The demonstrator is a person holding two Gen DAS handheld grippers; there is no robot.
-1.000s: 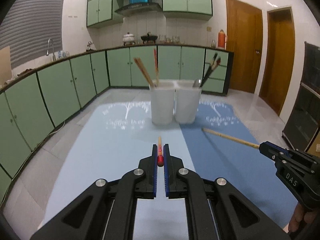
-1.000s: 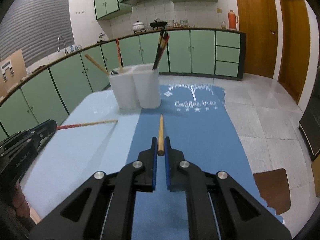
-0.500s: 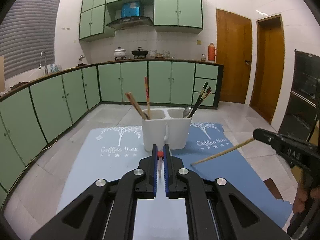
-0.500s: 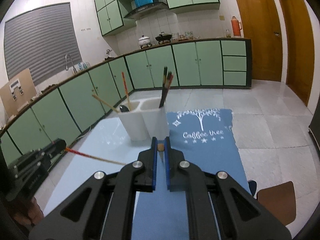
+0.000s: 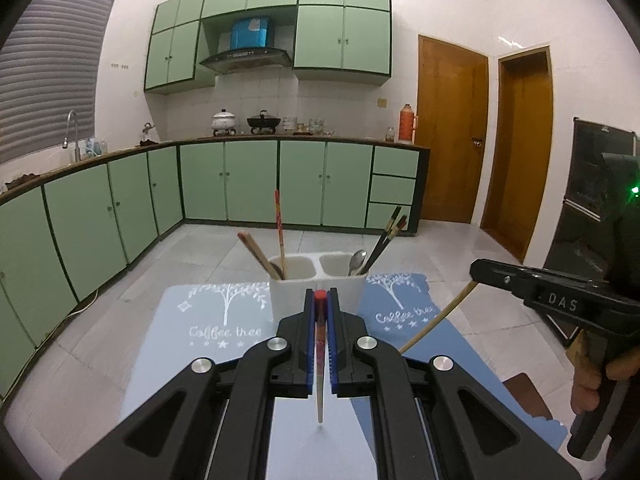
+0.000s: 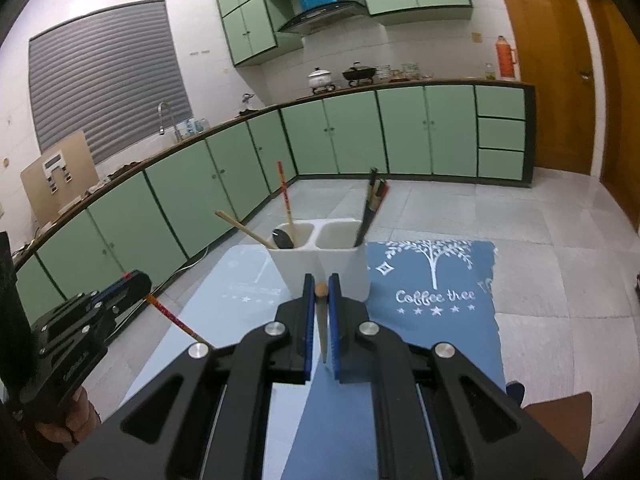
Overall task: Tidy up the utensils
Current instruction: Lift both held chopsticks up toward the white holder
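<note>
Looking along the left gripper [image 5: 319, 316], its fingers [image 5: 307, 332] are pinched shut on a red-topped chopstick [image 5: 319, 344], gripped near the red cap so the long tapered end hangs down and back toward the camera — a hold that leaves the tip free to be dropped into a slot. Straight ahead stands the white two-compartment utensil holder [image 5: 318, 280] on the tabletop, straddling the seam between a light blue mat [image 5: 208, 320] and a darker blue mat [image 5: 404, 312]. Its left compartment holds two wooden chopsticks [image 5: 256, 254] and a matching red-patterned chopstick [image 5: 279, 232]; the right one holds a metal spoon [image 5: 357, 260] and dark chopsticks [image 5: 386, 238]. The sorting looks deliberate, like with like. At the right edge the right gripper [image 5: 474, 270] comes in, held by a hand [image 5: 592, 376], with a bamboo chopstick [image 5: 440, 316] slanting down from it.

From the right wrist view, the right gripper [image 6: 320, 304] is likewise clamped on the bamboo chopstick [image 6: 321, 320], seized near its blunt top with the point hanging below. The utensil holder [image 6: 320, 264] sits just beyond the fingers [image 6: 307, 320], its right compartment nearly in line — though by kind this stick would seem to belong with the wooden pair on the left. At the lower left, the left gripper [image 6: 134, 280] carries the red-topped chopstick [image 6: 172, 318] clear of the tabletop. Both sticks are held off the mats, apparently poised for insertion; neither is in the holder yet.
</note>
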